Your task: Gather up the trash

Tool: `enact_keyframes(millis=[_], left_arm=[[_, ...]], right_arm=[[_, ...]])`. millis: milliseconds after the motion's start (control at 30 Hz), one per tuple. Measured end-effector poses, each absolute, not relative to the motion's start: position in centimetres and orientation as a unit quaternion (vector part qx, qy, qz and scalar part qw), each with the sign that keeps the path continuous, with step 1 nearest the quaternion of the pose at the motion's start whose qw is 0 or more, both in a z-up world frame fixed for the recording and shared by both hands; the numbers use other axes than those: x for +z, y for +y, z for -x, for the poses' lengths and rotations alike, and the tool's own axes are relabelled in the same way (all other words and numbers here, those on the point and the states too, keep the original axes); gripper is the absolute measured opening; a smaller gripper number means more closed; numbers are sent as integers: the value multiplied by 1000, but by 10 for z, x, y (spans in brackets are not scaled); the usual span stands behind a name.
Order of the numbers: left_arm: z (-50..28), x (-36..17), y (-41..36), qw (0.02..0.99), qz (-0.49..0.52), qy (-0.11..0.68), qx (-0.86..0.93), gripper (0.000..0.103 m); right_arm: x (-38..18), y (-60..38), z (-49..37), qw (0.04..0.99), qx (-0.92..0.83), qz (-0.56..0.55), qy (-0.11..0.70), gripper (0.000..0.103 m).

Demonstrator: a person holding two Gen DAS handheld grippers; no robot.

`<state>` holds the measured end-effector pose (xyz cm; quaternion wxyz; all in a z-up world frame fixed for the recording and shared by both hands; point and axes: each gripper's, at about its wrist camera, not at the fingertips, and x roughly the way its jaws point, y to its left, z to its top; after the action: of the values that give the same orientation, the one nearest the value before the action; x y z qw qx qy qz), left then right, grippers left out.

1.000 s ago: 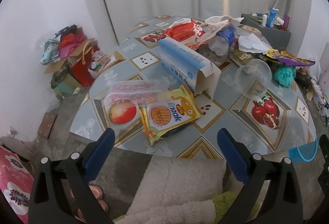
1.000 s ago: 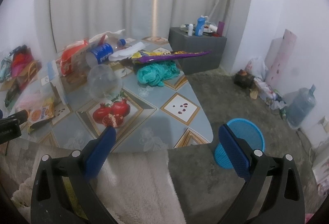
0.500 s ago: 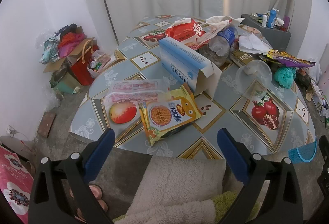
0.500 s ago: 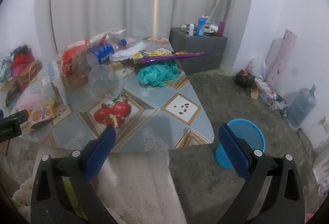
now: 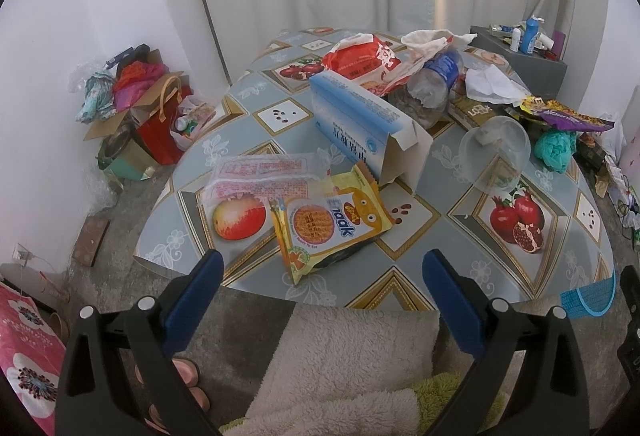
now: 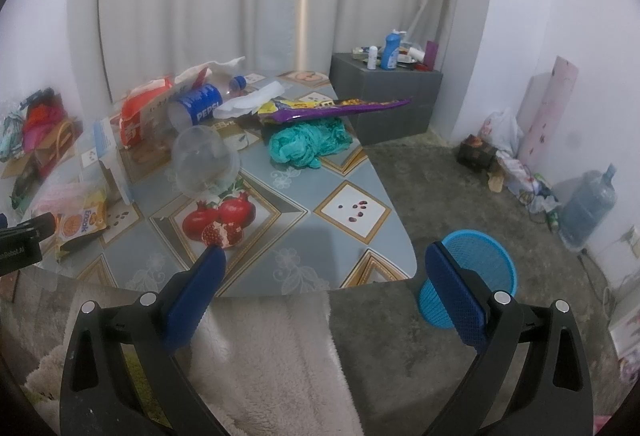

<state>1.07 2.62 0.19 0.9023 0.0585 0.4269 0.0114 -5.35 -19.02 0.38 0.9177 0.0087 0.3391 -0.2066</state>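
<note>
Left wrist view only: cardboard box of clutter (image 5: 132,104) on the floor at far left. Right wrist view only: full blue basket (image 6: 468,276) on the floor past the table (image 6: 344,252) corner, water jug (image 6: 588,208).
Yellow snack wrapper (image 5: 332,220) lies on the table just ahead of the left gripper (image 5: 324,292), jaws wide apart, empty. Right gripper (image 6: 324,292) also spread, empty, over the table's near edge.
Versus 1 s ago: both views nearly unchanged.
</note>
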Motion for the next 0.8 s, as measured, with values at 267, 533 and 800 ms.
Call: enact_keyframes(millis=[267,533,800], left_arm=[[-11,1,27,902,-58,428,11,97],[-10,-1,28,901,-58,429,12,97],[-10,-3,30,901,-57,430,14,97]], right_arm=[[4,-191,54,918,-190,-17,347,95],[4,-191,53,918,-190,-17,348,95],[3,-190,52,918,-188,-18,349,95]])
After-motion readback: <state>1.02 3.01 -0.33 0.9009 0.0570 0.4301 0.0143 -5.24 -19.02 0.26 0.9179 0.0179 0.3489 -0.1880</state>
